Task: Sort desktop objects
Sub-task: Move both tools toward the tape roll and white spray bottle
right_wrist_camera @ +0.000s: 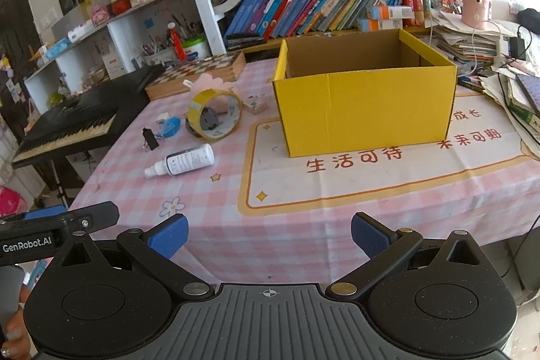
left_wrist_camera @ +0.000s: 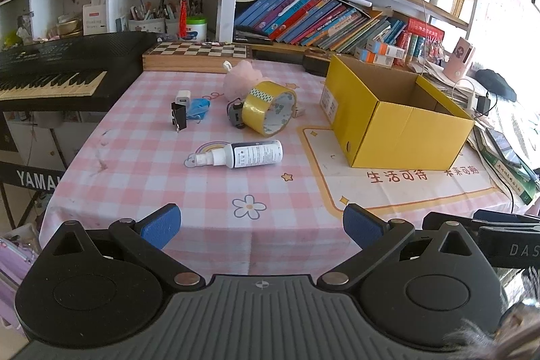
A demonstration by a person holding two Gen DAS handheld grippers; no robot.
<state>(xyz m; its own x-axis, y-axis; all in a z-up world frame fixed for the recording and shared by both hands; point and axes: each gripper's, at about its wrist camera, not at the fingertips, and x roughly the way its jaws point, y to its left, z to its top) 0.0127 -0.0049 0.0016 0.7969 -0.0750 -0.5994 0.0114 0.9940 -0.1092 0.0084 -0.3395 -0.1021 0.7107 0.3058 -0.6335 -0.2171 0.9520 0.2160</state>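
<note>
Looking through your left wrist camera, you see the yellow cardboard box (left_wrist_camera: 398, 120) standing open on the right side of the pink checked tablecloth (left_wrist_camera: 141, 164). Only brown walls show inside; its floor is hidden from here. Your left gripper (left_wrist_camera: 261, 226) is wide, with nothing between its blue pads (left_wrist_camera: 162, 225), and it hangs at the near table edge. The white spray bottle (left_wrist_camera: 243, 154) lies on its side straight ahead of the claw, well apart from it. Behind it the yellow tape roll (left_wrist_camera: 270, 112) stands on its edge, tilted, with a small dark gadget (left_wrist_camera: 236, 113) touching its left side. A black binder clip (left_wrist_camera: 179, 118), a white charger plug (left_wrist_camera: 183, 97) and a blue thing (left_wrist_camera: 199, 108) sit farther left. A pink fluffy ball (left_wrist_camera: 241, 80) rests behind the tape.

From your right wrist camera, the yellow cardboard box (right_wrist_camera: 364, 110) is ahead and a little right, and you cannot see anything in it. Your right gripper (right_wrist_camera: 270, 233) is wide too and holds nothing. The spray bottle (right_wrist_camera: 184, 161) lies ahead on the left, well apart. The tape roll (right_wrist_camera: 216, 115) stands beyond it. Your left gripper's body (right_wrist_camera: 57, 226) pokes in at the left edge.
</note>
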